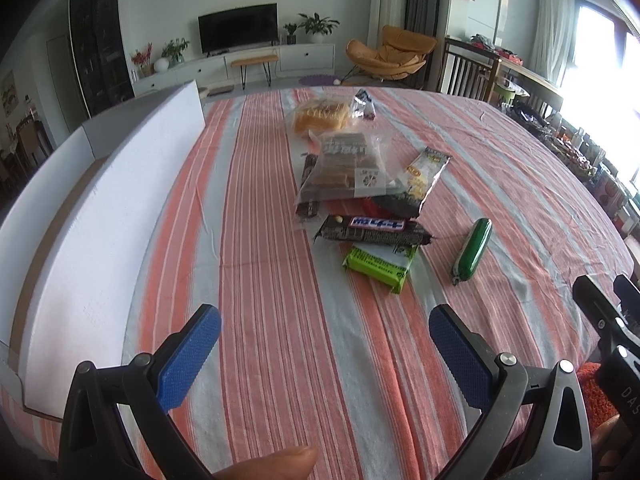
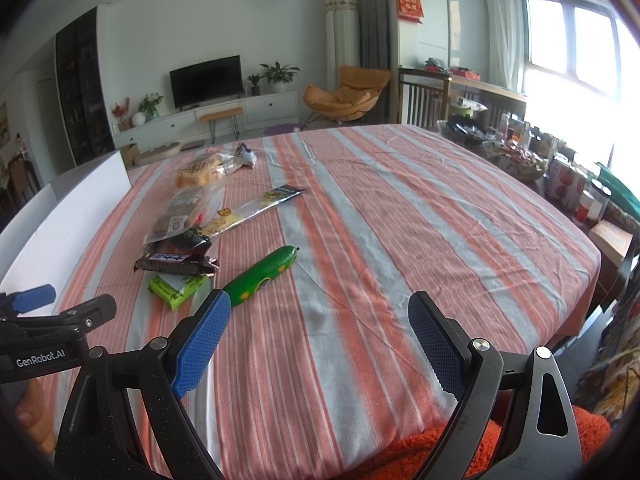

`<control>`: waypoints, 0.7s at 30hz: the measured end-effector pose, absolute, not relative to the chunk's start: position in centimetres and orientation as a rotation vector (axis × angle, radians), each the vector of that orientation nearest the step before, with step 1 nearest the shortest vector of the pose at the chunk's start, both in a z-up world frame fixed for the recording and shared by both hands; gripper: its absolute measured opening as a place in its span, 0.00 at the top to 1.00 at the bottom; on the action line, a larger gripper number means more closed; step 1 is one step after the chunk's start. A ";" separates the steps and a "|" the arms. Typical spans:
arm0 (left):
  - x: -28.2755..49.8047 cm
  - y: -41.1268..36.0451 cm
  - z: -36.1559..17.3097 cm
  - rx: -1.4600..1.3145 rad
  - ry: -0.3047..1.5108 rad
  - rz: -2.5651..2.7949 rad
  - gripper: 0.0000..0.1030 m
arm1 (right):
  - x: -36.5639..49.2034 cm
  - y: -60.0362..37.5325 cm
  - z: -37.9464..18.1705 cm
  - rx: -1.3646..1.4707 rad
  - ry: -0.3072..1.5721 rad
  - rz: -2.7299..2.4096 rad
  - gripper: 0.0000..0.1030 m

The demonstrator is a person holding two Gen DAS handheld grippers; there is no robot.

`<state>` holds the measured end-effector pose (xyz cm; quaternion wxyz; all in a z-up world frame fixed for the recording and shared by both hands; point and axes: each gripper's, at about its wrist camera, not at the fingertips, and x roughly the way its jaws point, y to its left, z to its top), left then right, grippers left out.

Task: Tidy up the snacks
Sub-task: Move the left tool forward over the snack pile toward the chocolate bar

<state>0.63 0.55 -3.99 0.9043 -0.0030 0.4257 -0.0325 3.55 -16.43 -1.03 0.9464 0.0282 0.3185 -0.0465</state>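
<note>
Daylight floods in from the blown-out window point(image 2: 576, 40) at right; fisheye bends and darkens the edges.

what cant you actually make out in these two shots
- Inside of the white box: both wrist views, its near wall hides it.
- Red packet: left wrist view, lies under the clear bag.
- Small print on the green packet: too small, partly under the chocolate bar.
- Window-side clutter: glare.
</note>
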 end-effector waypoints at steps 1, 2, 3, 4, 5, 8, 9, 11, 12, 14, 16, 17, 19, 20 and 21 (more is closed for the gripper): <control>0.7 0.7 -4.2 -0.011 0.889 -0.067 0.00 | 3.9 -16.4 -1.6 0.059 0.649 -0.093 0.10; 0.8 0.8 -4.4 -0.016 0.898 -0.066 0.00 | 3.7 -16.4 -1.5 0.062 0.650 -0.093 0.10; 0.9 0.9 -4.7 -0.021 0.909 -0.066 0.00 | 3.7 -16.4 -1.5 0.061 0.650 -0.093 0.10; 1.0 1.0 -4.9 -0.025 0.919 -0.065 0.00 | 3.7 -16.5 -1.5 0.059 0.650 -0.093 0.10; 1.1 1.1 -5.2 -0.031 0.932 -0.065 0.00 | 3.7 -16.5 -1.5 0.059 0.650 -0.093 0.10; 1.5 1.3 -6.2 -0.046 0.984 -0.064 0.00 | 3.8 -16.7 -1.6 0.055 0.654 -0.091 0.10; 1.7 1.4 -6.6 -0.047 1.001 -0.064 0.00 | 3.7 -16.7 -1.6 0.055 0.656 -0.091 0.10; 1.8 1.5 -7.3 -0.040 1.027 -0.060 0.00 | 3.8 -16.7 -1.7 0.059 0.660 -0.091 0.10; 1.9 1.5 -7.6 -0.037 1.039 -0.057 0.00 | 3.9 -16.7 -1.7 0.061 0.663 -0.091 0.10; 1.9 1.5 -8.1 -0.033 1.059 -0.053 0.00 | 4.0 -16.8 -1.7 0.067 0.669 -0.091 0.10; 2.0 1.7 -8.6 -0.035 1.075 -0.050 0.00 | 4.0 -16.8 -1.7 0.071 0.674 -0.090 0.10; 2.0 1.8 -8.8 -0.036 1.082 -0.047 0.00 | 4.1 -16.9 -1.7 0.072 0.676 -0.090 0.10; 2.1 2.0 -9.2 -0.038 1.100 -0.044 0.00 | 4.2 -16.8 -1.7 0.071 0.680 -0.090 0.10; 2.2 2.0 -9.4 -0.040 1.107 -0.042 0.00 | 4.2 -16.9 -1.8 0.071 0.680 -0.090 0.10; 2.2 2.2 -9.7 -0.041 1.118 -0.040 0.00 | 4.2 -16.8 -1.8 0.070 0.682 -0.089 0.10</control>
